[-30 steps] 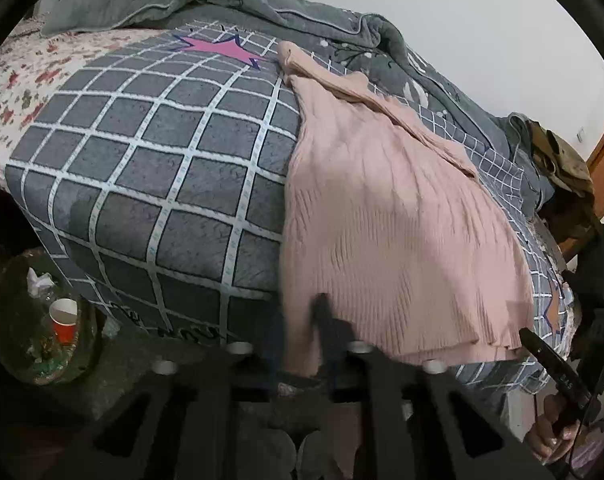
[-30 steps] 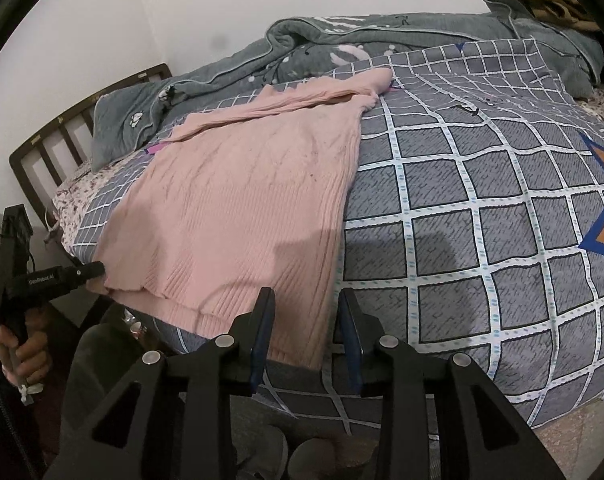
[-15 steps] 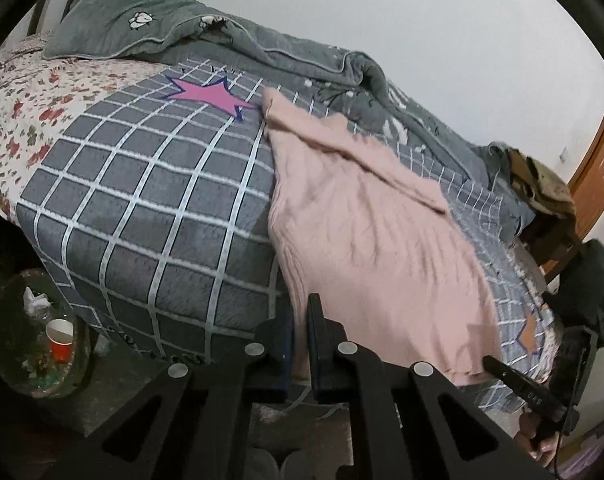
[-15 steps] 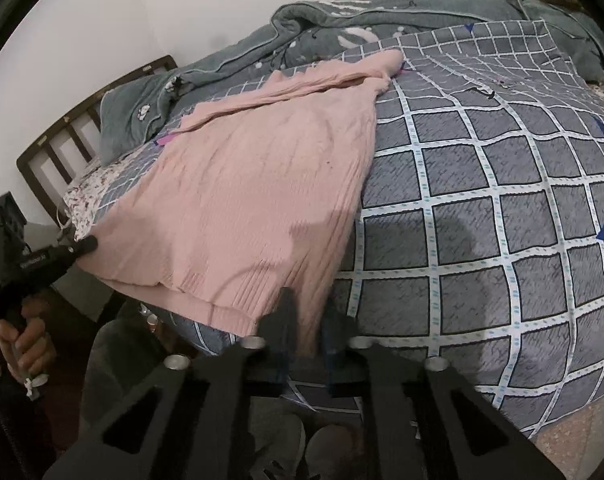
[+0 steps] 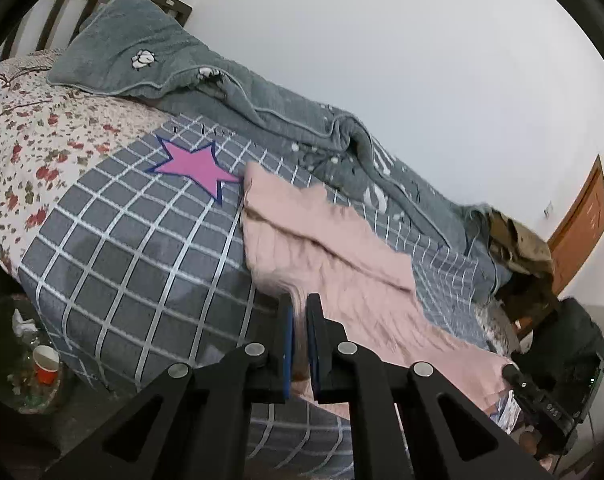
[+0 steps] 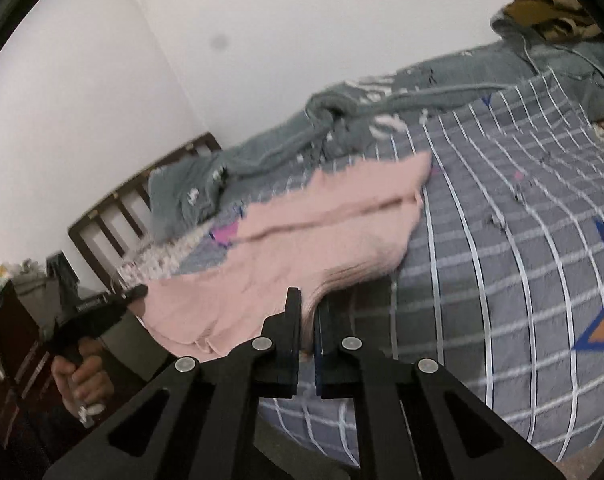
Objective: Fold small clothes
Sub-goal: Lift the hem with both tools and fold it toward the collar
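- Left wrist view: the left gripper (image 5: 299,312) is pointing out over the near edge of the bed (image 5: 113,240), with its jaws pressed together on a bunched hem corner of the pink knit sweater (image 5: 342,264).
- The fabric is rising in a blurred ridge straight out of the jaws, while the rest of the sweater is lying across the grey checked blanket (image 5: 141,232), running from a pink star print (image 5: 193,166) at the far left towards the near right.
- At the lower right the right gripper (image 5: 512,371) is reaching in from the side, its tip touching the sweater's other near corner.
- A rumpled grey quilt (image 5: 285,116) is lying along the far side by the wall, and a red cup (image 5: 45,364) is standing on the floor at the near left.
- Right wrist view: the right gripper (image 6: 309,312) is aiming across the bed (image 6: 522,280), its jaws clamped on the sweater (image 6: 302,248) at its near hem, where the knit is gathering into pleats.
- At the left the left gripper (image 6: 137,291) is gripping the opposite corner, held by a hand (image 6: 83,384) wrapped round its handle below, the tool tilting up towards the bed.
- The sweater is sagging between the two grippers, its far part resting on the blanket.
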`<state>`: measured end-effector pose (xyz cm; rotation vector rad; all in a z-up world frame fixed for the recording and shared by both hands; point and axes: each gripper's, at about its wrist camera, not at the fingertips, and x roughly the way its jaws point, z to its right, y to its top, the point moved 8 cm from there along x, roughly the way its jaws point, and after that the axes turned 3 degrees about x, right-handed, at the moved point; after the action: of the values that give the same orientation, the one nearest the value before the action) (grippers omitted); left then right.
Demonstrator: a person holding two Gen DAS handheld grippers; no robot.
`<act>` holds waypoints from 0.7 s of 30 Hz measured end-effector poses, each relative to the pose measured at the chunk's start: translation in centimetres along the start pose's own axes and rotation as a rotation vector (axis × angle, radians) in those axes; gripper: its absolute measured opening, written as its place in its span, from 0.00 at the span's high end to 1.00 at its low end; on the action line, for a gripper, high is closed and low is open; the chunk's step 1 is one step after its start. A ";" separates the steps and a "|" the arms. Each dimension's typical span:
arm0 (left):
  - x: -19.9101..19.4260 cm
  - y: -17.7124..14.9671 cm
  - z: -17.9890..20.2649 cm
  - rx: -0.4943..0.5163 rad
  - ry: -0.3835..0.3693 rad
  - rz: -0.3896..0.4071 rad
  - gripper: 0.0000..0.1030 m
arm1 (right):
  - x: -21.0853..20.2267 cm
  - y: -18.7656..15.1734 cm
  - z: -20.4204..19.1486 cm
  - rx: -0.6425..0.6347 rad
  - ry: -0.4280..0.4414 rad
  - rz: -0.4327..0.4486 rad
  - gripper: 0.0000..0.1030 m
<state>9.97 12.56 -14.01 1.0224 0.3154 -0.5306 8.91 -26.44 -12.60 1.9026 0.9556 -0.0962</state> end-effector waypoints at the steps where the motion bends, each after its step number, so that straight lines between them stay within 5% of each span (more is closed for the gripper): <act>1: 0.2 0.5 0.0 -0.005 -0.002 0.007 0.93 | 0.0 0.7 -0.2 -0.003 0.003 0.012 0.95; 9: 3.3 4.7 0.8 0.067 0.101 0.054 0.93 | 1.8 5.8 -0.8 0.057 0.056 0.083 0.95; 21: 10.7 10.9 1.6 0.141 0.233 0.094 0.93 | 8.2 12.6 1.3 0.130 0.016 0.120 0.95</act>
<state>24.96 12.80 -10.55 1.2328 0.4381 -0.3521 23.19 -25.54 -7.81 2.0787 0.8611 -0.0731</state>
